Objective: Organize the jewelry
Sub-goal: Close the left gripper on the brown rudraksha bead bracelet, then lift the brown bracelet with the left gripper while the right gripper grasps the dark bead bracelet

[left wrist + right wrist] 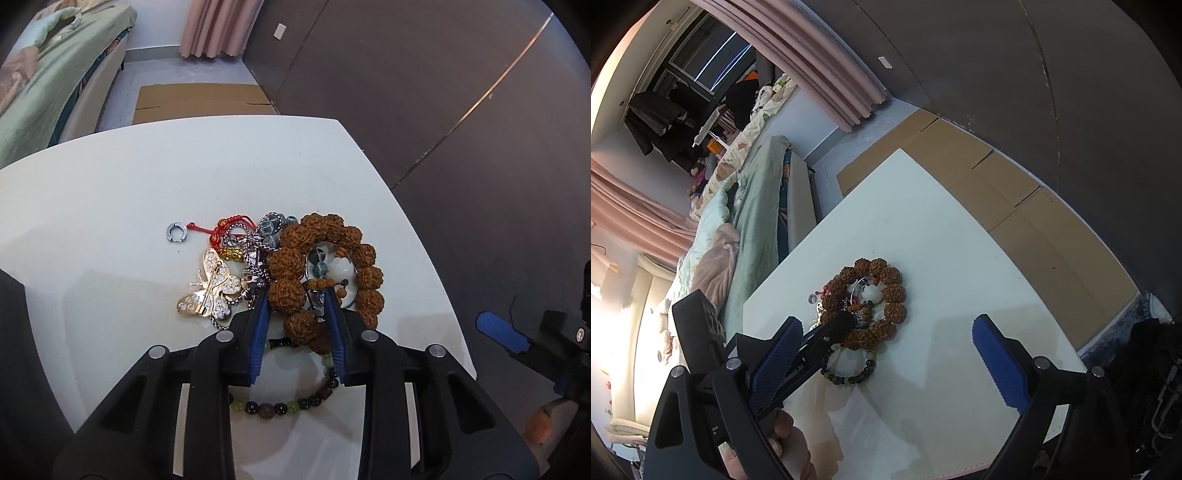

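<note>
A jewelry pile lies on the white table. A brown bumpy-bead bracelet rings a white pendant. Beside it lie a silver chain, a gold butterfly brooch, a red cord charm, a silver ring and a dark and green bead bracelet. My left gripper has its blue fingers on both sides of the brown bracelet's near beads, pressing them. My right gripper is wide open above the table, right of the pile; the brown bracelet shows there.
Flattened cardboard lies on the floor beyond the table. A bed with green bedding stands to the left. A dark wall runs along the right. The table's right edge is near the pile.
</note>
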A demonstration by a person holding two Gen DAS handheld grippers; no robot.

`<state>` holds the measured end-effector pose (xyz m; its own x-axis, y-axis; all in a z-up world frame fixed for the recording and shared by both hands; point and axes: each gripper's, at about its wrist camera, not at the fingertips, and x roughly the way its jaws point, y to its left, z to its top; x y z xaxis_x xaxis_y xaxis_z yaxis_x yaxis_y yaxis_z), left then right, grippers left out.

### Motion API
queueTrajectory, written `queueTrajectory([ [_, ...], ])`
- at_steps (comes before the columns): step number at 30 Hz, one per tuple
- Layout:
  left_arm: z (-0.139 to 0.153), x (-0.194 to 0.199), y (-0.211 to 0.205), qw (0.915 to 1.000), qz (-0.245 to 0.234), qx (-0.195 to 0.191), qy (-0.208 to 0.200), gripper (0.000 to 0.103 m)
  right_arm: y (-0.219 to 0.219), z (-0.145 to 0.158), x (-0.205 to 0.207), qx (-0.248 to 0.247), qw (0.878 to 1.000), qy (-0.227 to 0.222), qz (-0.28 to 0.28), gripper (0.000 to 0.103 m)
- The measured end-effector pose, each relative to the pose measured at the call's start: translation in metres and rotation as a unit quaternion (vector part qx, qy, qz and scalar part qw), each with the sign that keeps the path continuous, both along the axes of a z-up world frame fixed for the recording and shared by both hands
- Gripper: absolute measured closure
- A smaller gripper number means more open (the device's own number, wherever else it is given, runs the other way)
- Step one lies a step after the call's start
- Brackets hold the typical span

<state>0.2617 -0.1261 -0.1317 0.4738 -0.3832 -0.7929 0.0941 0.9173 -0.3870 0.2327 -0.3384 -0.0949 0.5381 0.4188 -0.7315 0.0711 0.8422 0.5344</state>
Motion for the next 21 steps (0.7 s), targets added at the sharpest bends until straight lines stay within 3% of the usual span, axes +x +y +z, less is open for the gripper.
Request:
queueTrajectory([
  [8, 0.039, -0.019, 0.019, 0.9981, -0.006, -0.047, -0.041, 0.084, 0.002, -0.005, 0.002, -0.009, 1.0, 0.012, -0.015, 0.029],
  [21, 0.075, -0.041, 0.065, 0.9937, 0.014, -0.078, -0.079, 0.084, 0.032, -0.012, 0.007, -0.029, 0.999, 0.018, 0.012, 0.038],
])
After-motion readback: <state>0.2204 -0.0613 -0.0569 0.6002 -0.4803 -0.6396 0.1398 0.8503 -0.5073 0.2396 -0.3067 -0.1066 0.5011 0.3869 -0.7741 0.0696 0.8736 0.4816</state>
